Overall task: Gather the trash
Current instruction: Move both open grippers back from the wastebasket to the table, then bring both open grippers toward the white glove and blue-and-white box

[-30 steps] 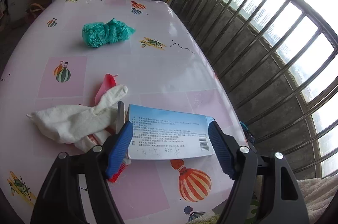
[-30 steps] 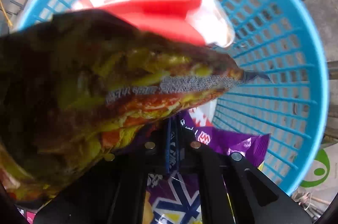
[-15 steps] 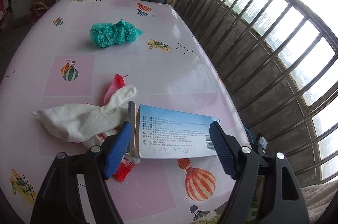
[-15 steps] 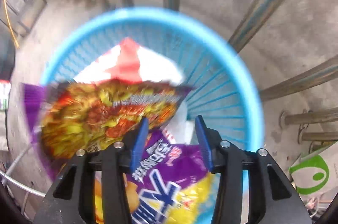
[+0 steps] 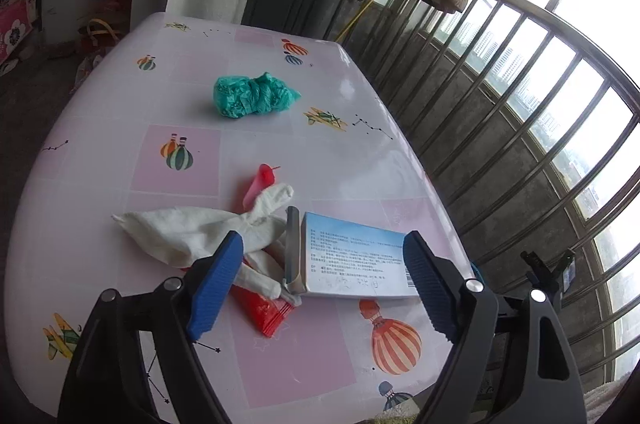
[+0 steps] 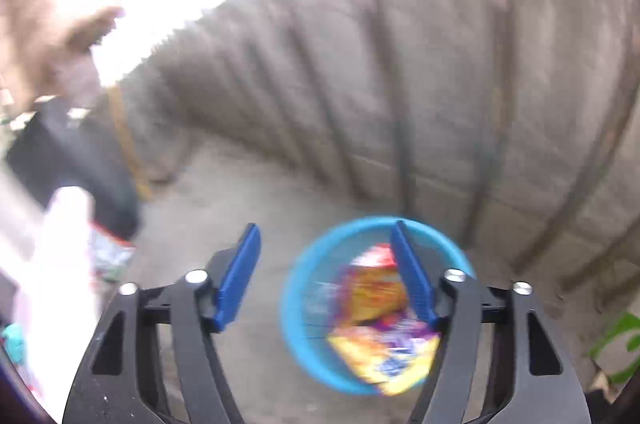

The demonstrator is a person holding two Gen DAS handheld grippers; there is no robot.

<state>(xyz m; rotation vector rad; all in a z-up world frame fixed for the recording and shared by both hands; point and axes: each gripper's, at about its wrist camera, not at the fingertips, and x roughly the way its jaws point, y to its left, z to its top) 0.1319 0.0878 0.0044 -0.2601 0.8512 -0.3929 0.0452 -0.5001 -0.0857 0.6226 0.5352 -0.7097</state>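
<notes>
A: My left claw [image 5: 324, 276] is still spreading, nothing pinched. Carton [image 5: 352, 264] lies flat on the table [image 5: 120, 183] between the pads, clear of both.

B: Handling?

A: Light, stiff card, probably crushable. I'd take its short ends. Cloth [image 5: 200, 232] at its 9 o'clock is limp; the red wrapper [image 5: 260, 308] under it looks slick.

B: Right side?

A: Right claw [image 6: 326, 278] opening, empty, tilted down over the blue basket [image 6: 296, 304] on the floor. Wrappers [image 6: 376, 304] are inside. View is blurred.

Window daylight, fisheye edges; right view motion-blurred.
</notes>
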